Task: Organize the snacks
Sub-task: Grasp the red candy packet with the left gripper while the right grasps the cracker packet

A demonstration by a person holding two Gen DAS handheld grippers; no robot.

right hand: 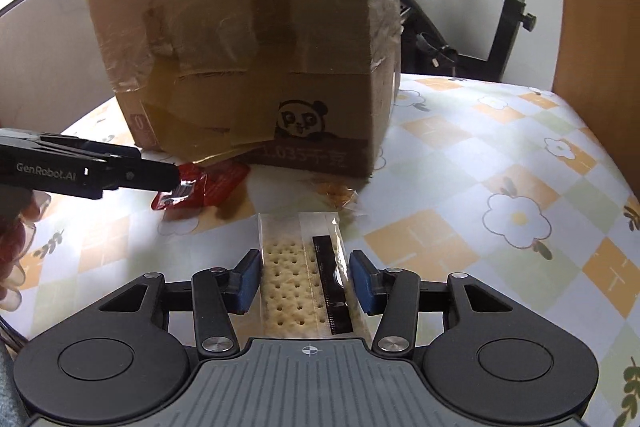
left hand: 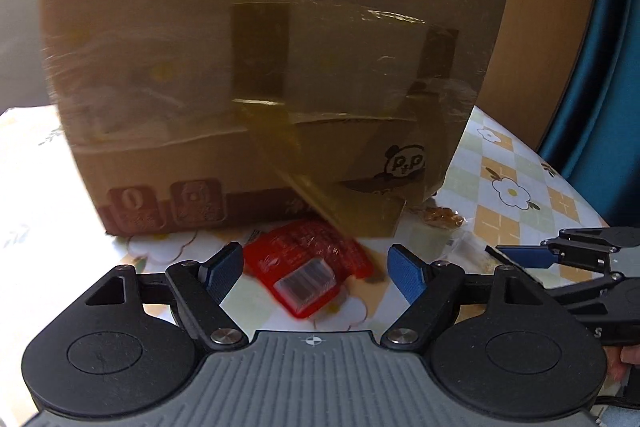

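Observation:
A red snack packet (left hand: 308,267) lies on the tablecloth in front of a taped cardboard box (left hand: 260,67). My left gripper (left hand: 316,269) is open, its blue pads either side of the packet. In the right wrist view the left gripper's fingertips (right hand: 168,179) reach the red packet (right hand: 208,183). My right gripper (right hand: 304,277) stands around a clear cracker packet (right hand: 296,267), pads close to both its sides; contact is unclear. A small clear bag of brown snacks (right hand: 336,193) lies by the box (right hand: 248,39); it also shows in the left wrist view (left hand: 440,217).
The table carries a flowered, checked cloth (right hand: 480,187). The box has a panda print (right hand: 302,119). An exercise bike (right hand: 500,7) stands behind the table. A wooden panel (right hand: 600,7) rises at the right. The right gripper shows at the left wrist view's right edge (left hand: 560,255).

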